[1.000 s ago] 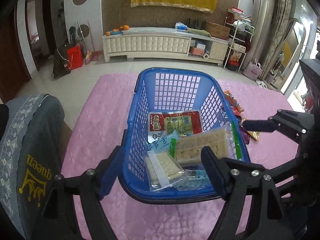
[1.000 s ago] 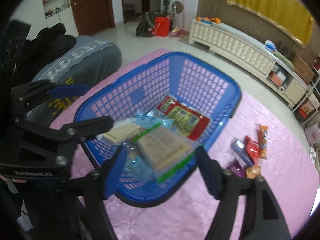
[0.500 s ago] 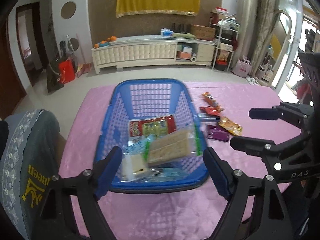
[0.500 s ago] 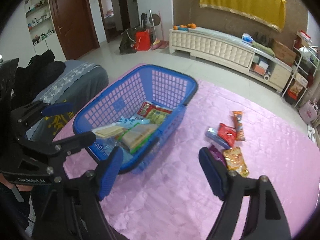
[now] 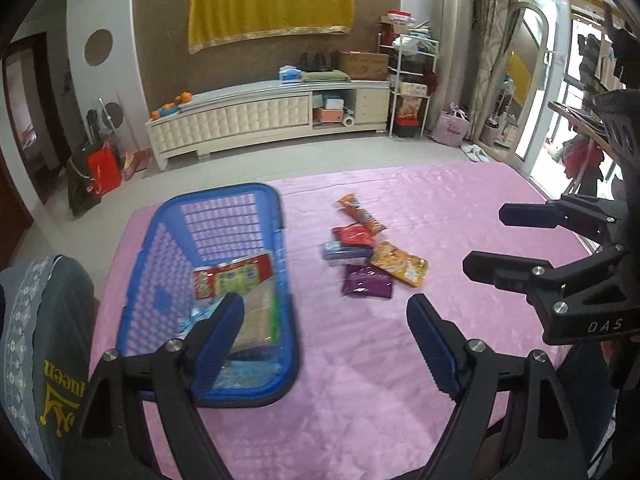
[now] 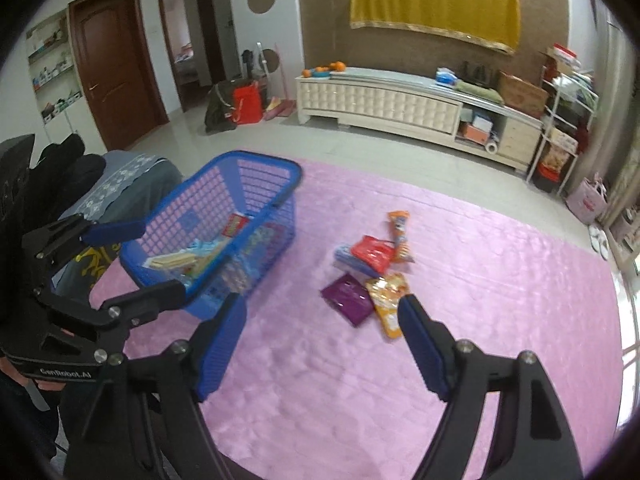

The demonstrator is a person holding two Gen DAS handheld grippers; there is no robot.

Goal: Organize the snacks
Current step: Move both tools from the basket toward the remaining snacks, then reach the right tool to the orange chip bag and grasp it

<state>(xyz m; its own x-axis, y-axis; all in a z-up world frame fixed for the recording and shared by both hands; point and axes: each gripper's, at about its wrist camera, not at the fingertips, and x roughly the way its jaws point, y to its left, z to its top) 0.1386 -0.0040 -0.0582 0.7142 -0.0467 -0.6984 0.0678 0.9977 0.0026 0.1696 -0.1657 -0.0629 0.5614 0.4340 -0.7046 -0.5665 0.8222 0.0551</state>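
A blue plastic basket (image 5: 224, 208) stands on the pink tablecloth at the left and holds several snack packs, among them a red-and-yellow pack (image 5: 234, 276) and cracker bags. It also shows in the right wrist view (image 6: 256, 164). Several loose snacks lie to its right: an orange stick pack (image 5: 360, 212), a red pack (image 5: 354, 234), a blue pack (image 5: 342, 250), a purple pack (image 5: 366, 282) and an orange-yellow pack (image 5: 400, 262). My left gripper (image 5: 326, 334) is open and empty, above the cloth near the basket's front right corner. My right gripper (image 6: 322, 338) is open and empty, just short of the purple pack (image 6: 348, 298).
A grey cushioned seat (image 5: 40, 344) sits beside the table at the left. The pink tablecloth (image 5: 440, 208) runs on to the right and far side. A white low cabinet (image 5: 264, 116) stands across the floor behind.
Both grippers have pulled back and swung right, away from the basket. The basket has slid to the left of both views and the loose snacks have come into the middle.
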